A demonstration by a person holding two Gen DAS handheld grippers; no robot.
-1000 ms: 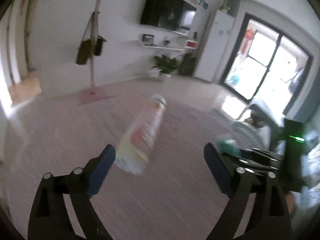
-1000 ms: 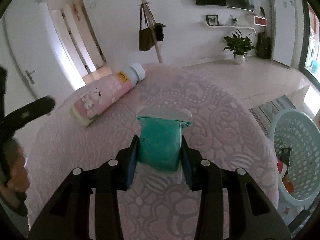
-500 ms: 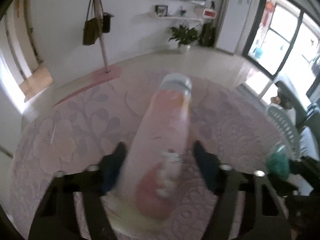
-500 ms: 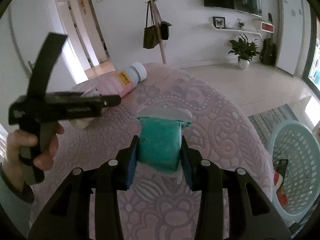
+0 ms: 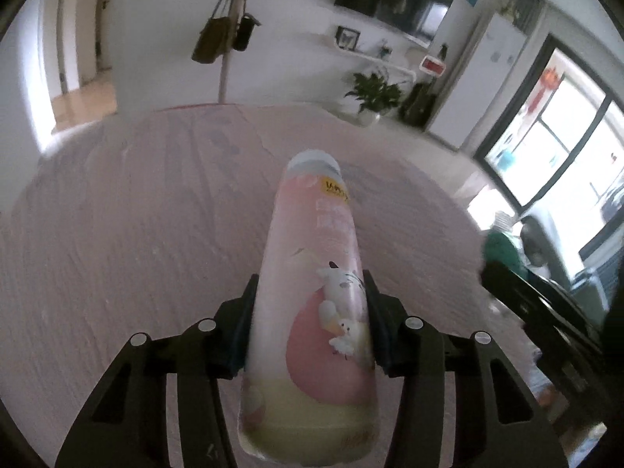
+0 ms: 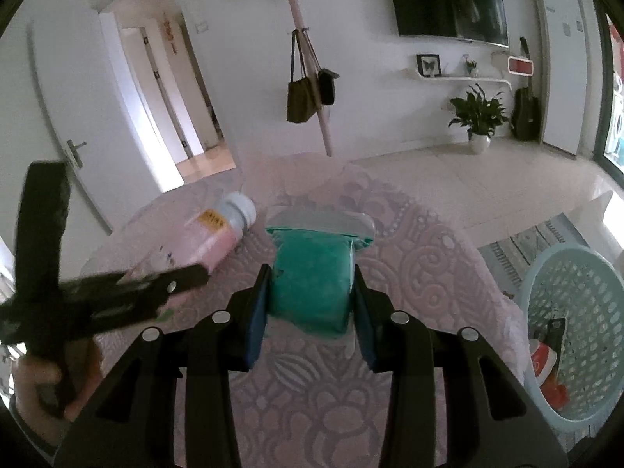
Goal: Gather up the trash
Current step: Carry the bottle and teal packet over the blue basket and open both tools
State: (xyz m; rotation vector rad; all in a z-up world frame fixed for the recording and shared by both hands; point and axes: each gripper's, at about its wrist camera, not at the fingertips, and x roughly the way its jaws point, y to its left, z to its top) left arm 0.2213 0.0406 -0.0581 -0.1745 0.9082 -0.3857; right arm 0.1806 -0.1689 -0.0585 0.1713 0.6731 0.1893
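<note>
A pink bottle (image 5: 312, 226) with a pale cap lies on the pink patterned tablecloth (image 5: 136, 234), base toward me. My left gripper (image 5: 310, 288) straddles its lower half, jaws closing, and both pads touch its sides. In the right wrist view the bottle (image 6: 218, 234) lies at the left, and the left gripper (image 6: 171, 280) reaches onto it from a person's hand (image 6: 35, 390). My right gripper (image 6: 311, 292) is shut on a teal packet (image 6: 312, 257) held just above the cloth. That teal packet (image 5: 503, 245) also shows at the right of the left wrist view.
A pale blue plastic basket (image 6: 546, 261) stands on the floor right of the table, with red and dark items inside. Beyond the table's far edge are a coat stand with bags (image 6: 304, 101), a potted plant (image 6: 479, 117) and open floor.
My left gripper came down over the pink bottle and its jaws closed from wide apart onto the bottle's sides. The right gripper kept still with the teal packet in it.
</note>
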